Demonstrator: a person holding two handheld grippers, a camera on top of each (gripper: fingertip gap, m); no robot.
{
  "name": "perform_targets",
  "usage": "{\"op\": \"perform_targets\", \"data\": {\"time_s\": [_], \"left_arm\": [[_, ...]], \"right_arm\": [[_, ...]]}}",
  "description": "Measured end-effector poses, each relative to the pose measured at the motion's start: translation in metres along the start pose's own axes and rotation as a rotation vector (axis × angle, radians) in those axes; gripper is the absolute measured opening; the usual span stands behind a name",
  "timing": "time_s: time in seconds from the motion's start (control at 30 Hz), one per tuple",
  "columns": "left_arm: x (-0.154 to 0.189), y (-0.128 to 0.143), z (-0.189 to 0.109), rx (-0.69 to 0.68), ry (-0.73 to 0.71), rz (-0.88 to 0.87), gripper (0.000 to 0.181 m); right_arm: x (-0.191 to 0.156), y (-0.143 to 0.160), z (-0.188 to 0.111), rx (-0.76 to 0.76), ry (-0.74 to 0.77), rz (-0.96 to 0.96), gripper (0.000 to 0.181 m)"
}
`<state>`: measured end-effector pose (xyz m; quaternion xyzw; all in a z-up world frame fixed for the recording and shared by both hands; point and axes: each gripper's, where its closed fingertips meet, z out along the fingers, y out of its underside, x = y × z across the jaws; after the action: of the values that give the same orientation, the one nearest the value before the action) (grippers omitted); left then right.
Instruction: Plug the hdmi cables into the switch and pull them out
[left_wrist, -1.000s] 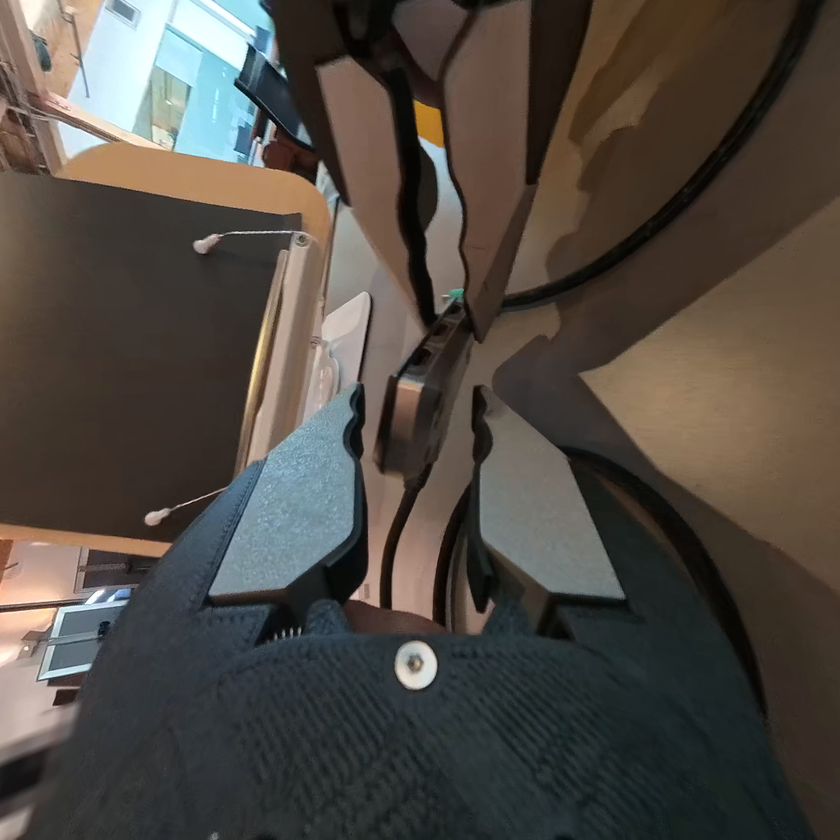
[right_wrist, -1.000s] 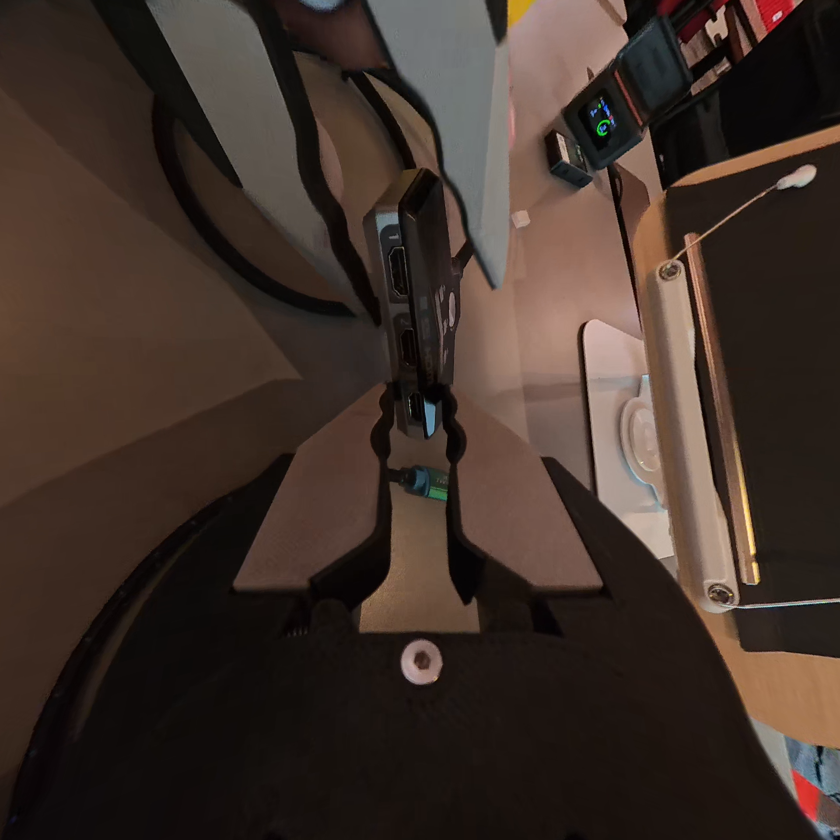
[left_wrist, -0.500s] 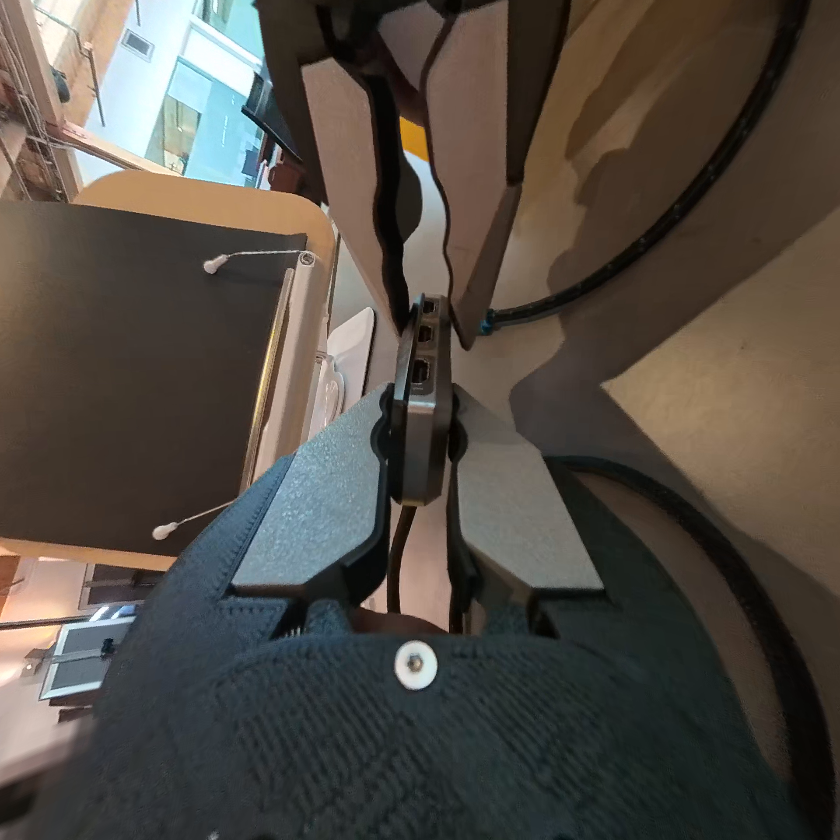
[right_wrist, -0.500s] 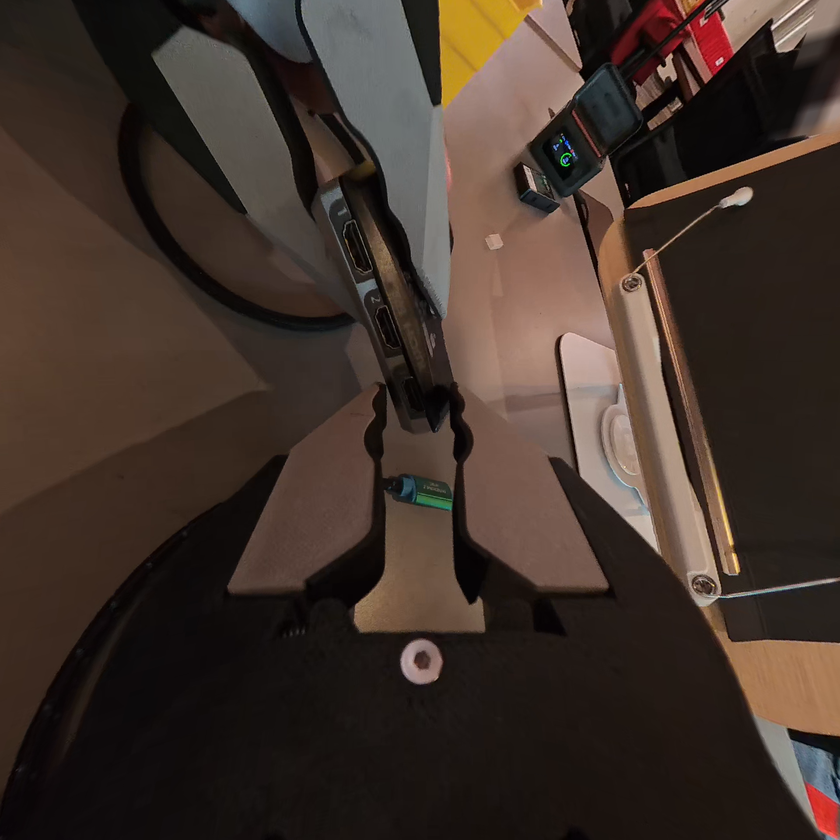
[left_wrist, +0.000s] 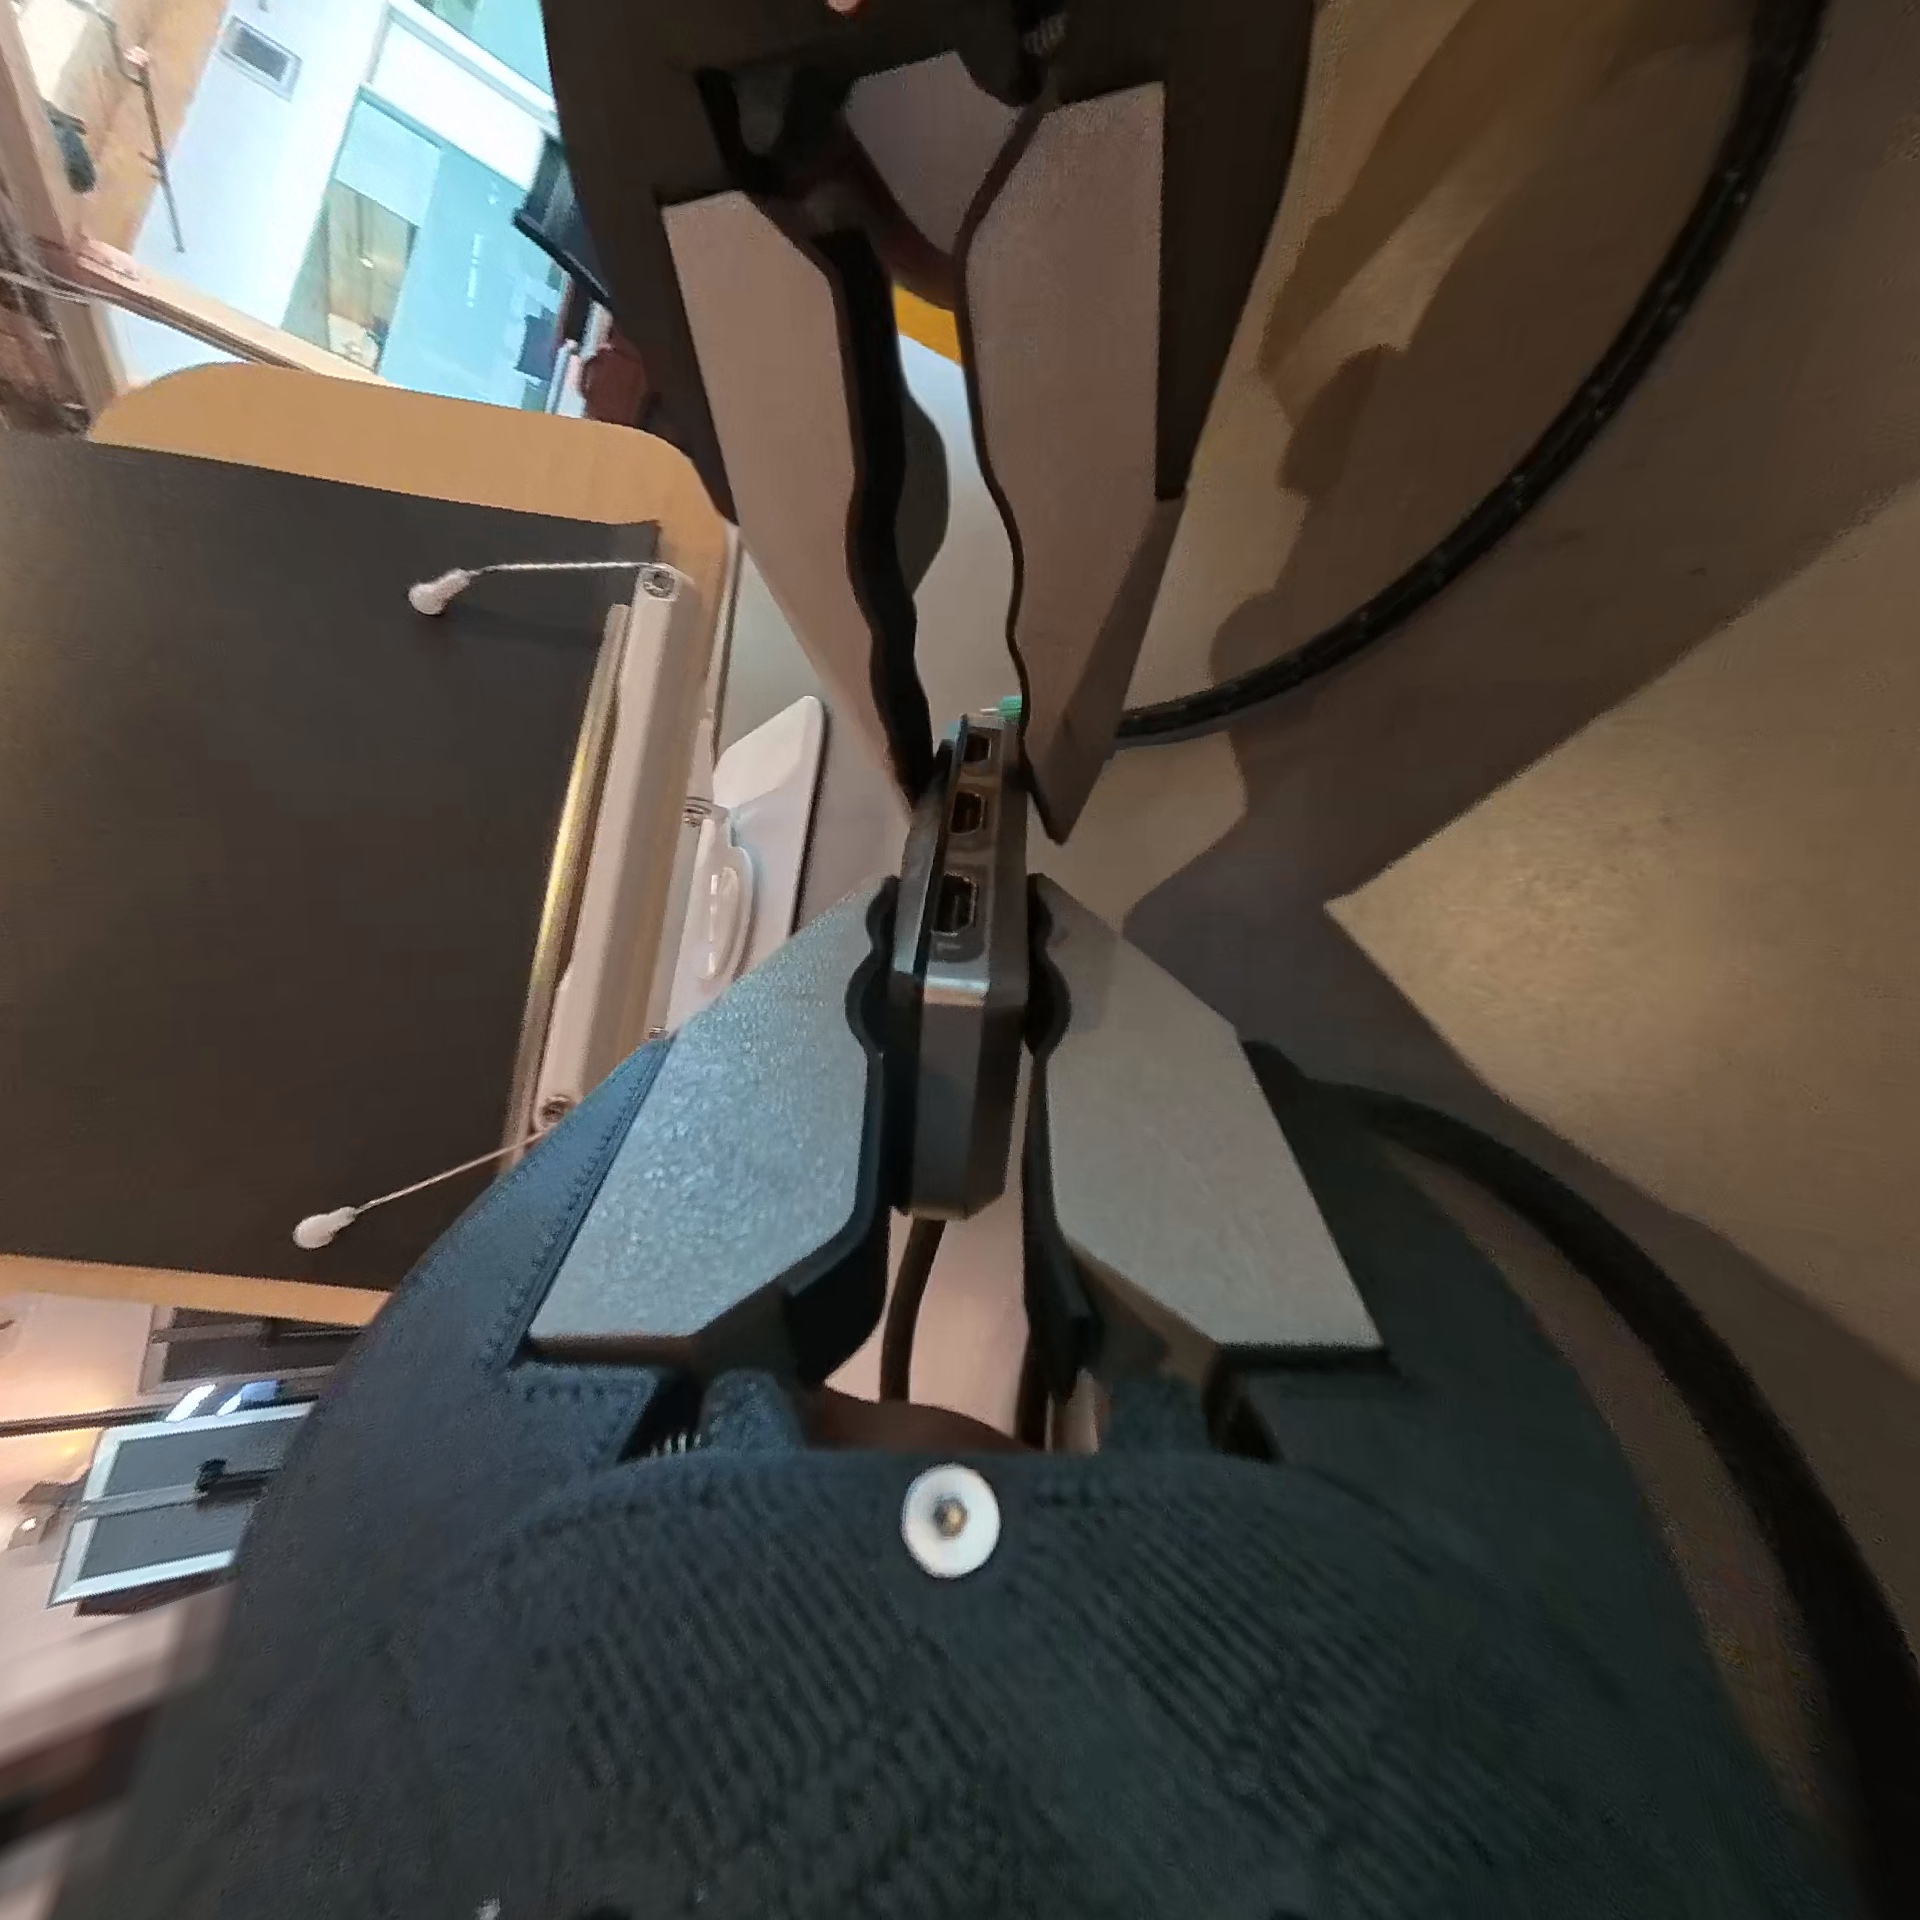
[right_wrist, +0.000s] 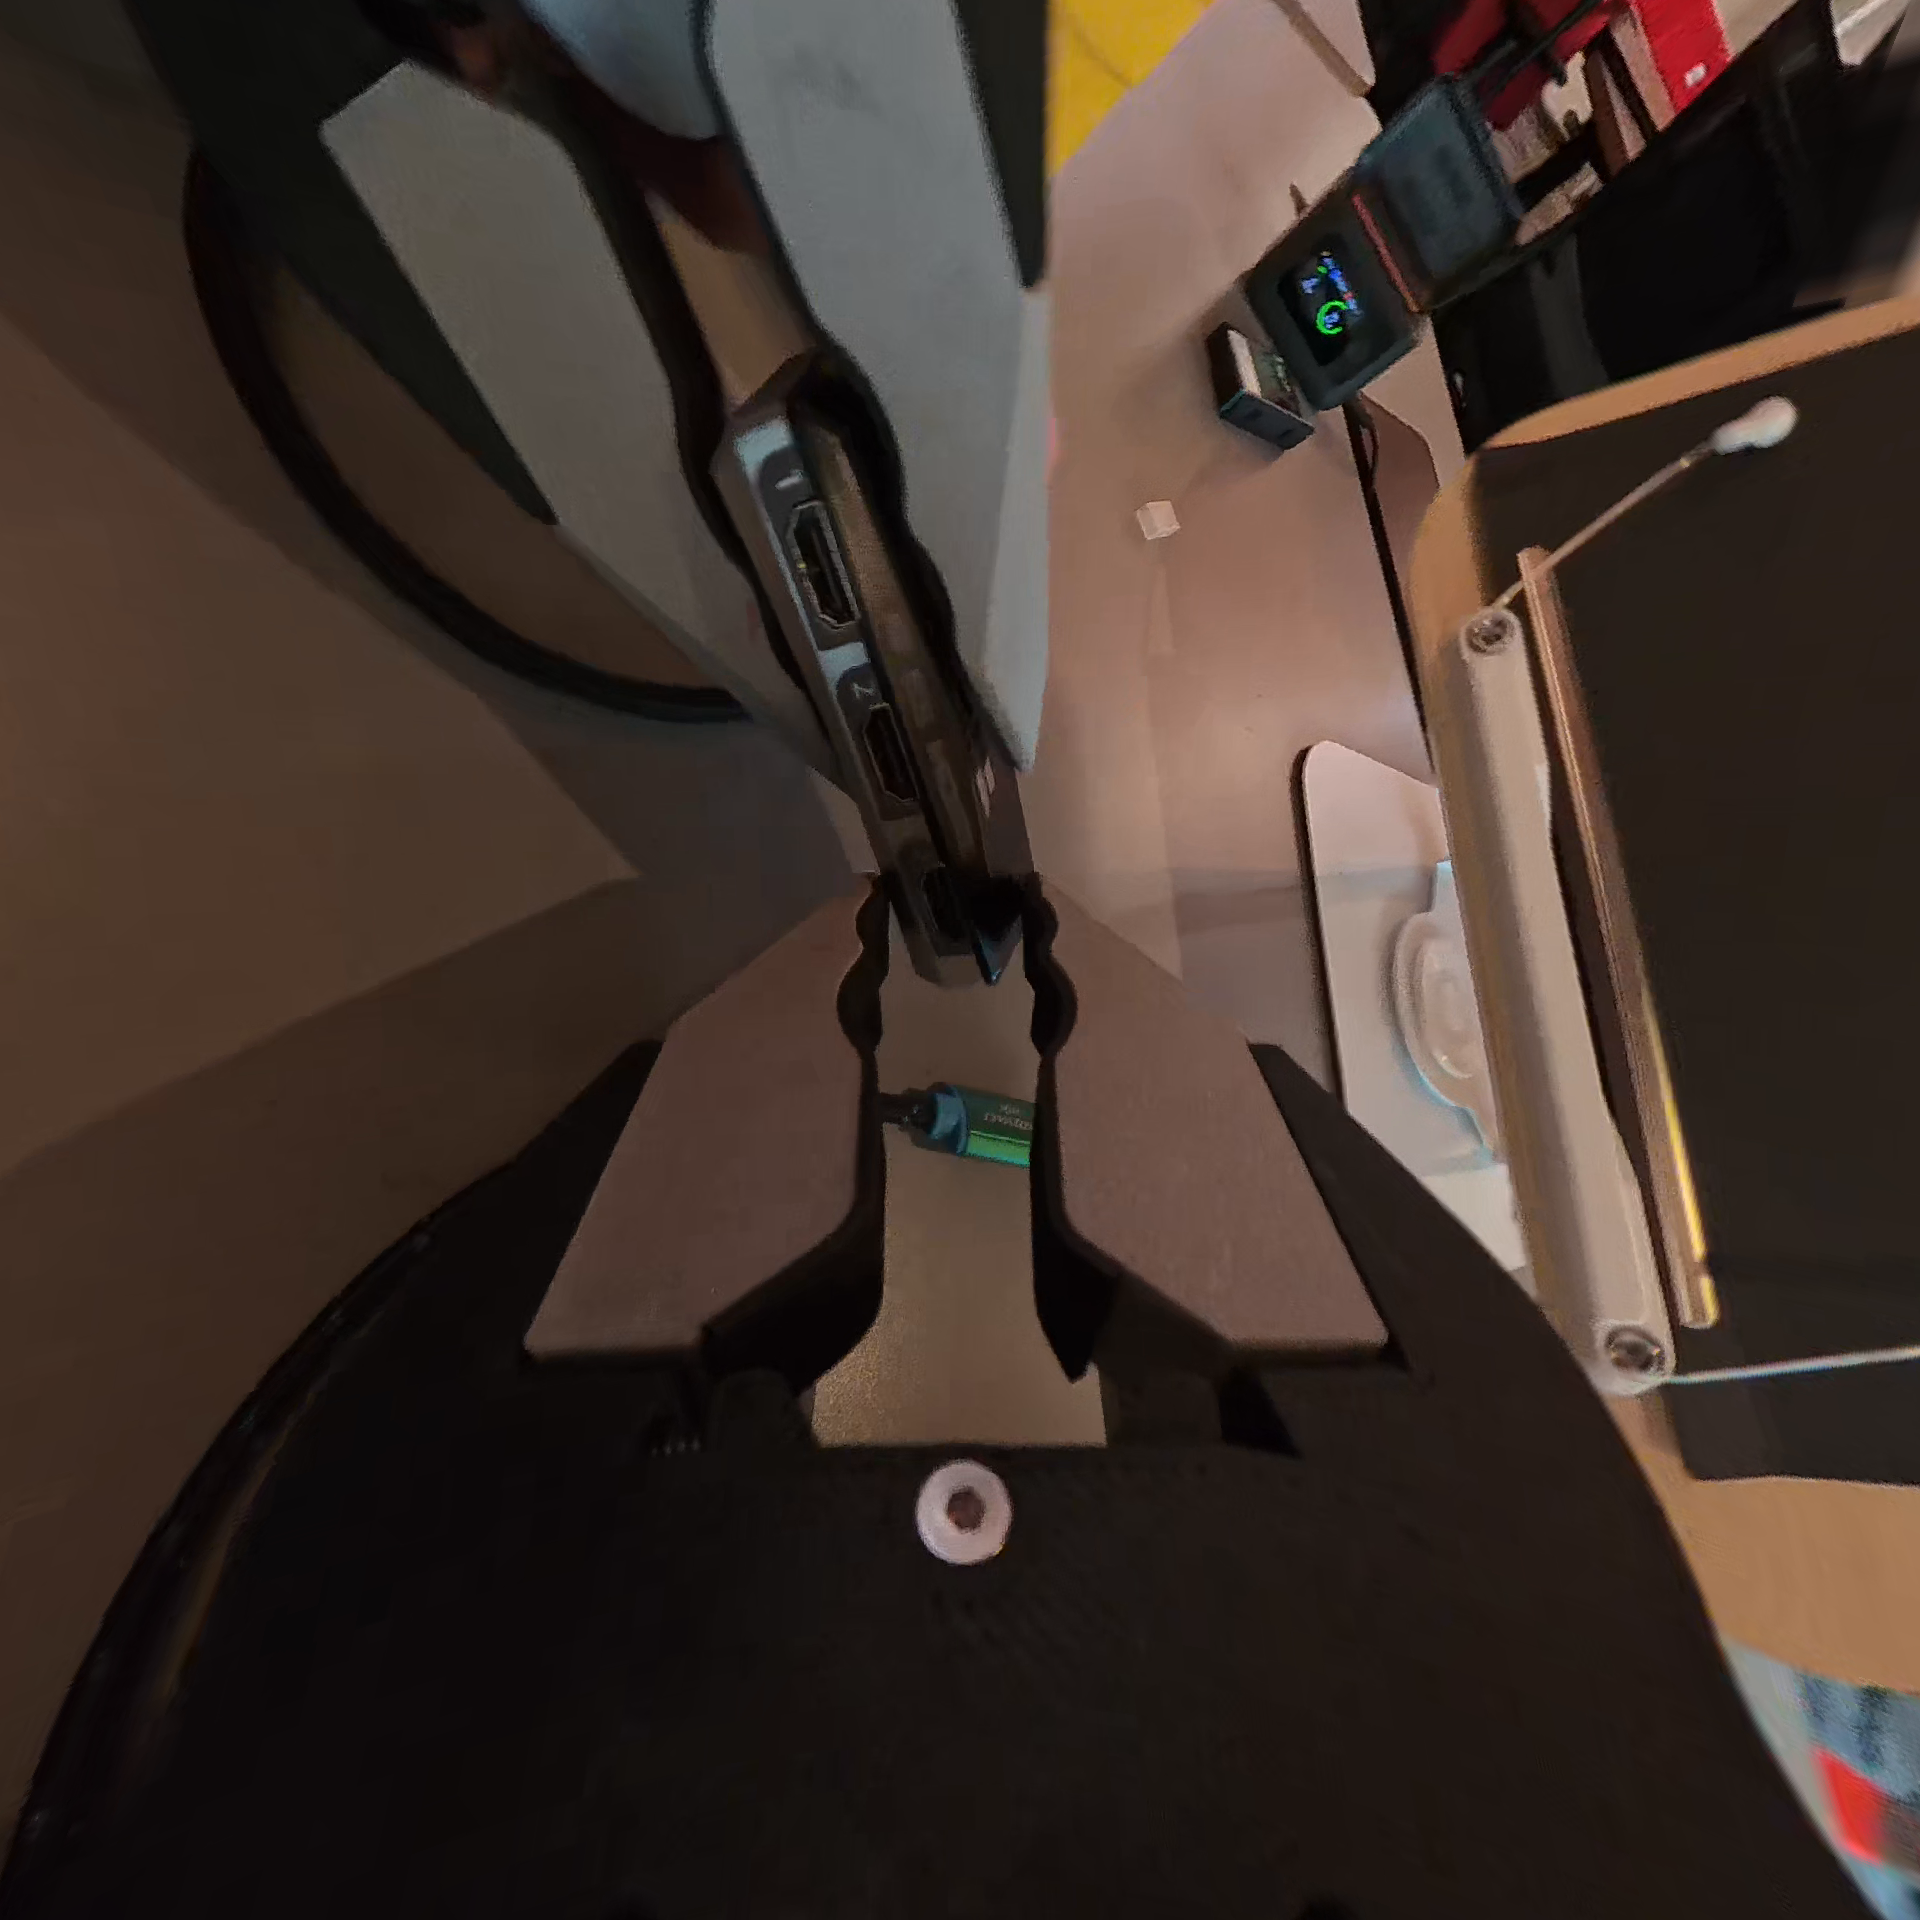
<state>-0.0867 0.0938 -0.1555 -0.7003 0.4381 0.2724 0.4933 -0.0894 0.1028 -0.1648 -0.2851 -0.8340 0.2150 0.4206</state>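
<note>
The HDMI switch (left_wrist: 961, 1039) is a slim dark grey box with three empty ports along one edge. It is held in the air between both grippers. My left gripper (left_wrist: 956, 935) is shut on its near end, and a black lead (left_wrist: 902, 1309) runs from the switch back between the fingers. My right gripper (right_wrist: 956, 920) stands on the switch's (right_wrist: 831, 582) other end, fingertips against both sides. It comes in from the top of the left wrist view (left_wrist: 977, 790). A green HDMI plug (right_wrist: 971, 1132) lies on the table (right_wrist: 312, 883) below, unplugged.
A black cable (left_wrist: 1455, 520) curves across the table. A black board with a white bar (right_wrist: 1507, 987) lies beside a white dish (right_wrist: 1423, 997). A small device with a lit screen (right_wrist: 1330, 301), a black adapter (right_wrist: 1257, 395) and a white cube (right_wrist: 1156, 520) sit farther off. Both grippers' tips are close together, under 4 cm apart. My right tips are roughly 6 cm from the green HDMI plug (right_wrist: 971, 1132).
My left gripper was open around the switch a second ago and has closed on it. The switch has turned so its ports show in the left wrist view. My right gripper stays on the far end.
</note>
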Motion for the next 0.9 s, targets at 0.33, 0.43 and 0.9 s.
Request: {"op": "perform_targets", "data": {"time_s": [0.33,0.43,0.9], "left_arm": [[-0.041,0.026,0.004,-0.063,-0.29,0.062,0.019],[-0.041,0.033,0.007,-0.085,-0.29,0.082,0.019],[-0.046,0.027,0.007,-0.073,-0.362,0.097,0.019]], "right_arm": [[0.031,0.055,-0.007,-0.108,0.004,0.675,0.049],[0.021,0.057,-0.014,-0.141,0.058,0.72,0.05],[-0.009,0.063,0.007,-0.29,0.221,0.878,0.041]]}}
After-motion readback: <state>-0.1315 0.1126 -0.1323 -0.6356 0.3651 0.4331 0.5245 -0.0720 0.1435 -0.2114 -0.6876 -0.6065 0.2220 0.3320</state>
